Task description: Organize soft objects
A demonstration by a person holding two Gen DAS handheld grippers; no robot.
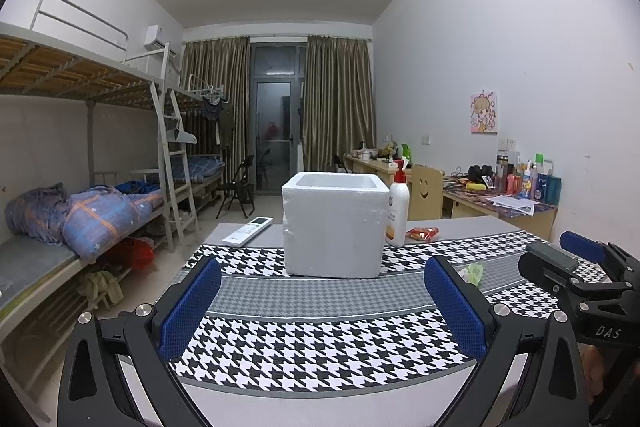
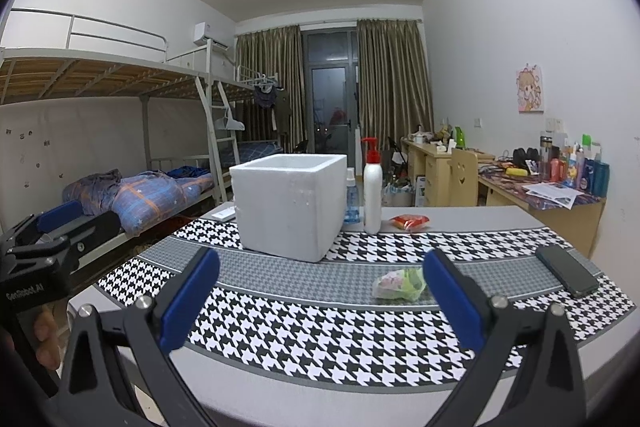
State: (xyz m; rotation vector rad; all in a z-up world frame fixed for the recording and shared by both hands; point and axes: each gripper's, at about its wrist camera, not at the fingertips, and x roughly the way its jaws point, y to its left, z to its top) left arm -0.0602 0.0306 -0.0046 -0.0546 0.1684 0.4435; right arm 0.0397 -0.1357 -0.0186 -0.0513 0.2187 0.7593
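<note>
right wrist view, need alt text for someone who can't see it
The open right gripper hovers empty over a houndstooth mat, a small green-and-pink soft bag lying near its right finger. Behind stand a white foam box and pump bottle; a phone lies right.

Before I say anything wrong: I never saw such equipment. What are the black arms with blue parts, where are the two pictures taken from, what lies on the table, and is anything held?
There is no robot here. A person holds one hand tool in each hand, and each tool carries a camera that looks forward between its two blue-padded fingers. One picture comes from the left gripper, the other from the right gripper. Both are open and hold nothing.

On the patterned mat stand a white foam box and a white pump bottle. Nearby lie a small green and pink soft bag, a red packet, a dark phone and a white remote control.
</note>
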